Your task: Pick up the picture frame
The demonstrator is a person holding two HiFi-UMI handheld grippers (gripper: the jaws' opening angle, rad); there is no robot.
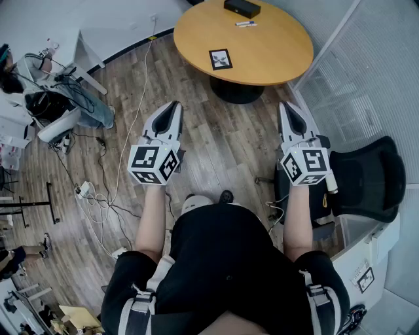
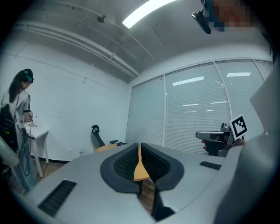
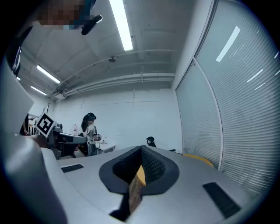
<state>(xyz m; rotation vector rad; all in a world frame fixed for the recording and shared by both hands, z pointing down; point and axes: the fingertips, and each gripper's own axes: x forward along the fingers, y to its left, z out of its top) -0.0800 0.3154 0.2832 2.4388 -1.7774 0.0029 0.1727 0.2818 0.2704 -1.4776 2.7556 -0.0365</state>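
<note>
Black-rimmed and square, the small picture frame [image 1: 220, 59] lies on the round wooden desk [image 1: 275, 46], well apart from the clenched, empty left tool [image 1: 172, 110] and right tool [image 1: 287, 111], so reaching likely comes next.

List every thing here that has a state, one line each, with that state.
left gripper: jaws shut, nothing between them, held level.
right gripper: jaws shut, nothing between them, held level.
picture frame: lying flat on the round table, untouched.
marker: lying flat, beyond the frame.
black box: resting near the far edge.
</note>
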